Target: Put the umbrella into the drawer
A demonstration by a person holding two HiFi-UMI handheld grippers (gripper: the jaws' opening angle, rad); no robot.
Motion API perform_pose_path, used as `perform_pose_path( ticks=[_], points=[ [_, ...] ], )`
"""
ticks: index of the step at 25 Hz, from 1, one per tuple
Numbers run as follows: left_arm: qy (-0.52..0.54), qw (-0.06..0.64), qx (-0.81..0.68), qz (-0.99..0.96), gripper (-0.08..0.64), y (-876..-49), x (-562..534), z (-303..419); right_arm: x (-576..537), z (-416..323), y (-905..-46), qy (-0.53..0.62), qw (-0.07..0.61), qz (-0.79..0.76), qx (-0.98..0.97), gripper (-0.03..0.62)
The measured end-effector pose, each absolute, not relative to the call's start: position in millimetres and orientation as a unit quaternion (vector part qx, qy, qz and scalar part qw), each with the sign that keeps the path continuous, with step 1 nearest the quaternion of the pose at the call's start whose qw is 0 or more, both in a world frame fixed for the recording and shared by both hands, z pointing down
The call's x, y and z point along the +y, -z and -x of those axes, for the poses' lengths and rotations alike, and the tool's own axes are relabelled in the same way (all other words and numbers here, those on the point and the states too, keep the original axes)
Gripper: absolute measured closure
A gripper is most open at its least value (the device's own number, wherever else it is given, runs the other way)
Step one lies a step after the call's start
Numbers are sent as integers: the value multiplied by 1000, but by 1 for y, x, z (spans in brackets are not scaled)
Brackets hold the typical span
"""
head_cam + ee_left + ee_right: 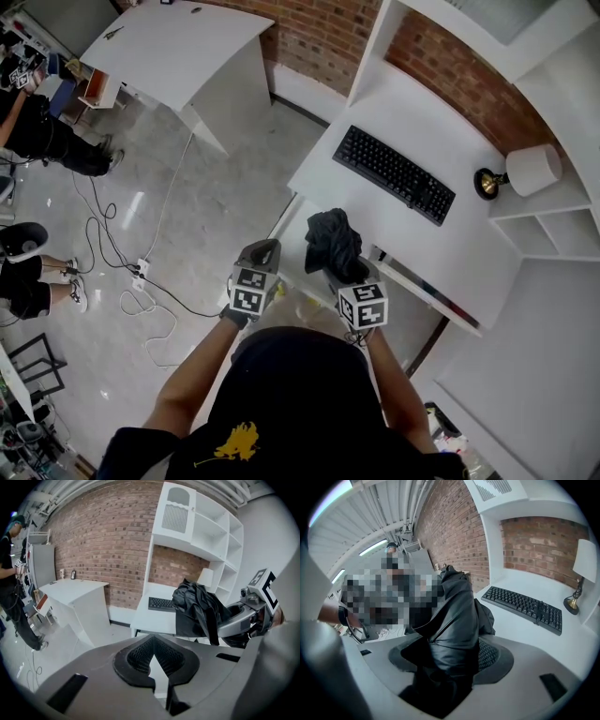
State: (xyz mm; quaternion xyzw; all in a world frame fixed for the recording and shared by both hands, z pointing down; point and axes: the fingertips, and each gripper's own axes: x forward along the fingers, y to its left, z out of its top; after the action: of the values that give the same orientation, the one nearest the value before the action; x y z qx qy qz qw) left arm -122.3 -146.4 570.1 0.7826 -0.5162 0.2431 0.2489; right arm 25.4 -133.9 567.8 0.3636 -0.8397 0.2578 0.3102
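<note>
A black folded umbrella (332, 242) is bunched up and stands out of my right gripper (340, 274), which is shut on its lower part. In the right gripper view the umbrella (454, 616) fills the space between the jaws of the right gripper (454, 663). My left gripper (265, 249) hovers just left of it, shut with nothing between the jaws; the left gripper view shows the fingertips of the left gripper (153, 640) meeting. Both grippers are at the front-left edge of the white desk (412, 234). A thin drawer strip (427, 289) shows under the desk's front edge.
A black keyboard (394, 173) and a small lamp (525, 172) sit on the desk under white shelves (548, 230). A second white table (173, 42) stands at the back left. Cables (122, 267) trail over the floor, and people (37, 131) stand at the far left.
</note>
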Motion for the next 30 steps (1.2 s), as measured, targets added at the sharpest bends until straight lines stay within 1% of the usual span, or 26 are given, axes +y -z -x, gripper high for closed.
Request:
perform_pose_path(
  ticks=[19, 30],
  points=[
    [-276, 274, -514, -764, 545, -632, -159, 125, -143, -18, -662, -291, 364, -322, -824, 319],
    [-279, 280, -511, -763, 545, -663, -171, 122, -151, -15, -704, -295, 370, -328, -817, 319]
  ],
)
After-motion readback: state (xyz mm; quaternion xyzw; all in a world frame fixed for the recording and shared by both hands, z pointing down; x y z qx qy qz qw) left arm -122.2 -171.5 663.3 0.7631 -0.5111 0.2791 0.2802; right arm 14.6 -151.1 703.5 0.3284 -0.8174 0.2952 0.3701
